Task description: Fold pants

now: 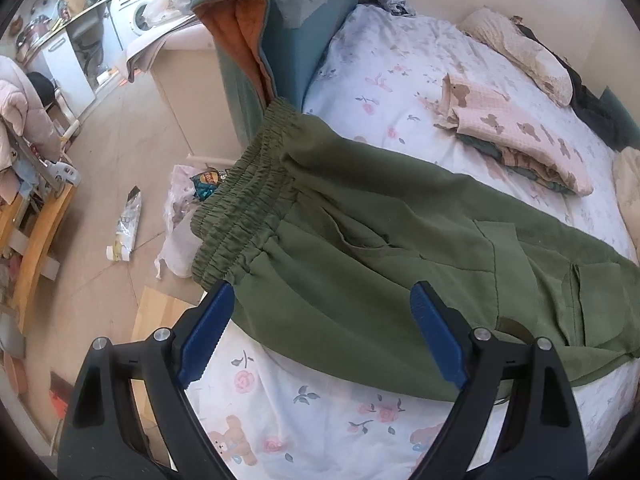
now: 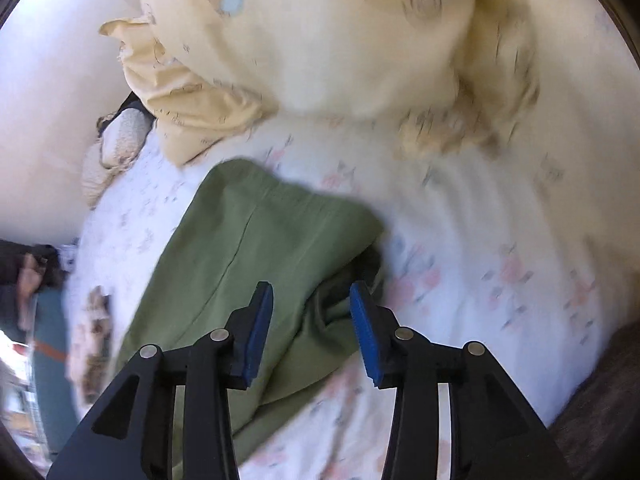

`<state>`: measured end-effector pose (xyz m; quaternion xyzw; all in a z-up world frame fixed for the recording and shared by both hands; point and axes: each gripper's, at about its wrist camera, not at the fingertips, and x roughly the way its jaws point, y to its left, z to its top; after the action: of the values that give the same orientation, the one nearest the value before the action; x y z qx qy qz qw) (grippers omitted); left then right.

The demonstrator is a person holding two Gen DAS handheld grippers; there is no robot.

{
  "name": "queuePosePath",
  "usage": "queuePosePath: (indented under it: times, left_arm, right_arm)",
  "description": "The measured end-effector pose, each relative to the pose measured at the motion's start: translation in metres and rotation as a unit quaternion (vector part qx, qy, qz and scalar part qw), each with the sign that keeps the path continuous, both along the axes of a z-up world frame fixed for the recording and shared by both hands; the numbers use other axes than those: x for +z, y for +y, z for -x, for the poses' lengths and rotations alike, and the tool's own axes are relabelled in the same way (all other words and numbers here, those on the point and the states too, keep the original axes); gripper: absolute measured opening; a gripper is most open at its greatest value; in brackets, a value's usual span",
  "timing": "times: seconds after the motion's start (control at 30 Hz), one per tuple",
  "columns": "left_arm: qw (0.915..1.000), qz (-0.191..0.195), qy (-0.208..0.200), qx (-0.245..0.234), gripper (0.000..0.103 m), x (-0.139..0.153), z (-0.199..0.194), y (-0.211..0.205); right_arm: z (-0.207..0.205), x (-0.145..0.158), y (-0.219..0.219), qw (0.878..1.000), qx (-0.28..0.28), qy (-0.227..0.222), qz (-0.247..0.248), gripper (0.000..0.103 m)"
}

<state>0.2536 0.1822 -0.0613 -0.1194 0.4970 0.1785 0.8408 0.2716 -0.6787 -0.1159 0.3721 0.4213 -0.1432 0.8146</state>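
Olive green pants (image 1: 360, 240) lie flat on the floral bed sheet (image 1: 304, 412). Their elastic waistband (image 1: 244, 196) reaches the bed's left edge, and the legs run off to the right. My left gripper (image 1: 322, 300) is open wide over the near waist corner, holding nothing. In the right wrist view the pants' leg end (image 2: 260, 248) lies on the sheet (image 2: 480, 240), partly doubled over. My right gripper (image 2: 312, 300) is open, its jaws either side of a raised fold of the leg fabric. This view is blurred.
A folded bear-print blanket pile (image 1: 516, 136) lies on the bed behind the pants. A teal and orange quilt (image 1: 272, 32) hangs at the bed's far corner. A cream duvet (image 2: 340, 40) is bunched beyond the leg end. Litter and a white bag (image 1: 180, 216) lie on the floor at left.
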Motion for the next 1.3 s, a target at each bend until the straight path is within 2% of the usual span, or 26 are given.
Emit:
queuePosePath:
  times: [0.07,0.17,0.3,0.37,0.53,0.57,0.6,0.63,0.77,0.87,0.93,1.0,1.03,1.07,1.1,1.13,1.2,1.23,1.3]
  left_arm:
    - [1.0000,-0.004,0.000,-0.004,0.087,0.000,0.000,-0.002]
    - [0.9999,-0.005,-0.003,-0.009,0.088,0.002,-0.001,-0.004]
    - [0.9999,-0.011,-0.004,-0.011,0.087,0.002,-0.003,-0.005]
    - [0.9997,-0.020,-0.004,-0.012,0.087,0.002,-0.002,-0.006]
    - [0.9984,-0.054,-0.005,-0.014,0.087,0.001,0.000,-0.006]
    - [0.9981,-0.059,-0.006,-0.014,0.087,0.000,0.000,-0.006]
    - [0.9976,-0.068,-0.005,-0.012,0.087,0.000,-0.001,-0.005]
    - [0.9972,-0.074,-0.005,-0.011,0.087,0.000,-0.001,-0.005]
    - [0.9983,-0.058,-0.001,-0.011,0.087,-0.004,-0.006,-0.004]
    - [0.9992,-0.035,-0.004,-0.016,0.087,-0.002,-0.009,-0.008]
    - [0.9996,-0.018,-0.006,-0.020,0.087,-0.001,-0.009,-0.009]
    - [0.9999,-0.009,-0.007,-0.013,0.087,0.000,-0.006,-0.005]
    - [0.9999,-0.011,-0.008,-0.011,0.087,0.000,-0.004,-0.004]
    - [0.9998,-0.013,-0.008,-0.010,0.087,0.001,-0.003,-0.002]
    - [0.9998,-0.017,-0.007,-0.010,0.087,0.001,-0.001,0.000]
    - [0.9997,-0.020,-0.007,-0.010,0.087,0.001,0.001,0.002]
    - [0.9996,-0.028,-0.006,-0.005,0.087,0.001,0.004,0.009]
    - [0.9997,-0.025,-0.005,-0.002,0.087,0.000,0.005,0.014]
    - [0.9997,-0.018,-0.005,0.015,0.087,-0.001,0.007,0.029]
  right_arm:
    - [0.001,0.001,0.008,1.000,0.008,-0.013,-0.013,0.043]
    - [0.009,-0.009,0.014,0.996,0.005,-0.027,-0.084,0.043]
    - [0.000,-0.023,0.018,0.993,0.027,-0.030,-0.115,0.043]
    - [-0.011,-0.032,0.013,0.993,0.021,-0.023,-0.118,0.043]
    - [-0.041,-0.043,-0.006,0.997,-0.001,-0.005,-0.081,0.040]
    - [-0.046,-0.040,-0.008,0.998,-0.003,-0.002,-0.064,0.032]
    - [-0.049,-0.036,-0.009,0.999,-0.004,-0.002,-0.049,0.020]
    - [-0.049,-0.028,-0.008,1.000,-0.004,-0.004,-0.022,0.002]
    - [-0.040,0.029,0.014,0.996,0.027,-0.072,0.046,0.001]
    - [-0.023,0.064,0.022,0.992,0.021,-0.104,0.066,0.001]
    - [-0.020,0.060,0.019,0.994,0.013,-0.087,0.069,0.001]
    - [-0.019,0.032,0.007,0.998,-0.010,-0.033,0.055,0.001]
    - [-0.019,0.008,-0.003,0.999,-0.021,0.003,0.031,0.004]
    - [-0.020,-0.005,-0.007,0.999,-0.029,0.031,0.027,0.007]
    - [-0.019,-0.022,-0.015,0.995,-0.046,0.075,0.043,0.023]
    - [-0.017,-0.028,-0.017,0.992,-0.052,0.096,0.060,0.035]
    - [-0.012,-0.034,-0.022,0.980,-0.061,0.150,0.115,0.035]
    - [-0.011,-0.033,-0.022,0.978,-0.063,0.159,0.121,0.035]
    - [-0.005,-0.019,-0.017,0.980,-0.061,0.140,0.126,0.035]
